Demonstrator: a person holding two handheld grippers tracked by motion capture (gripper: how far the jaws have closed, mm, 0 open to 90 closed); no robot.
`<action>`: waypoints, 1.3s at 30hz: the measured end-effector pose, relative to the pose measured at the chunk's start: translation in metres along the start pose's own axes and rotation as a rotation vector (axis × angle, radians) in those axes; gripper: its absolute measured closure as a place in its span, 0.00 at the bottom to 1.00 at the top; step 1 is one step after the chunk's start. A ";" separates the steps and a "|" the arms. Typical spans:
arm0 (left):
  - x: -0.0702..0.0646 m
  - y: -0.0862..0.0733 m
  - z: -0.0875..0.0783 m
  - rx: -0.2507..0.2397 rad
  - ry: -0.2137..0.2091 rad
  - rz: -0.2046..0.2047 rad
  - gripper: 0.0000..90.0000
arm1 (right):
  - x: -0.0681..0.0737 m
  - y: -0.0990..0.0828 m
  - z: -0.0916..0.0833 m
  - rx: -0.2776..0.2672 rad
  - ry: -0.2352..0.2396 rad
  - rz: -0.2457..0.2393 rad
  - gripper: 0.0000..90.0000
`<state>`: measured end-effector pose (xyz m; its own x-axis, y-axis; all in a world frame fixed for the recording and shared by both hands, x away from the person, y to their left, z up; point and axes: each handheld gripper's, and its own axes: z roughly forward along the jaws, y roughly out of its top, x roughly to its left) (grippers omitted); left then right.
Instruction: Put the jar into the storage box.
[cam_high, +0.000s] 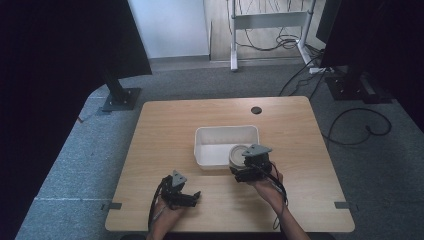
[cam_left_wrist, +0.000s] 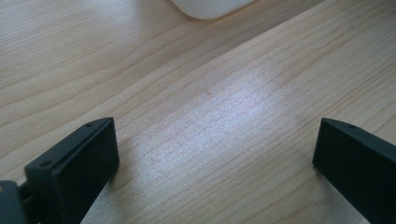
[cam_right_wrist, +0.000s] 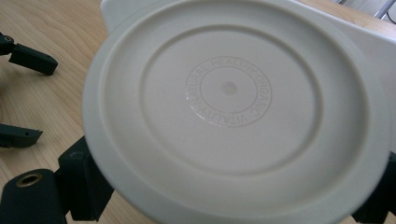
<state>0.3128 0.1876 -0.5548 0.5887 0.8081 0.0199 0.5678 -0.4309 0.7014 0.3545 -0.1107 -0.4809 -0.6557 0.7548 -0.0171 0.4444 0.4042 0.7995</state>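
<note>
Jar (cam_right_wrist: 233, 107) being gripped by right gripper (cam_high: 254, 167) beside tub (cam_high: 202, 145) (probably going in next); left gripper (cam_high: 184, 196) idling, jaws apart.

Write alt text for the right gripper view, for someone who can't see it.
A round off-white plastic lid with embossed ring lettering sits between the right tongs, whose black jaws flank its lower edge. Behind it is a white plastic bin on the light wooden table; the left tongs appear at the left edge.
</note>
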 end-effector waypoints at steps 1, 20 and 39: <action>0.000 0.000 0.000 0.000 0.000 0.000 0.00 | 0.000 0.001 0.001 0.000 -0.001 0.001 0.11; 0.000 0.000 0.000 0.001 0.000 0.001 0.00 | 0.004 0.017 0.026 -0.004 -0.009 0.000 0.11; 0.000 0.000 0.000 0.000 0.000 0.000 0.00 | 0.010 0.031 0.050 -0.003 -0.002 -0.008 0.11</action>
<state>0.3128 0.1876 -0.5548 0.5886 0.8082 0.0197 0.5678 -0.4306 0.7016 0.3919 -0.0645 -0.4861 -0.6582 0.7524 -0.0251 0.4367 0.4088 0.8014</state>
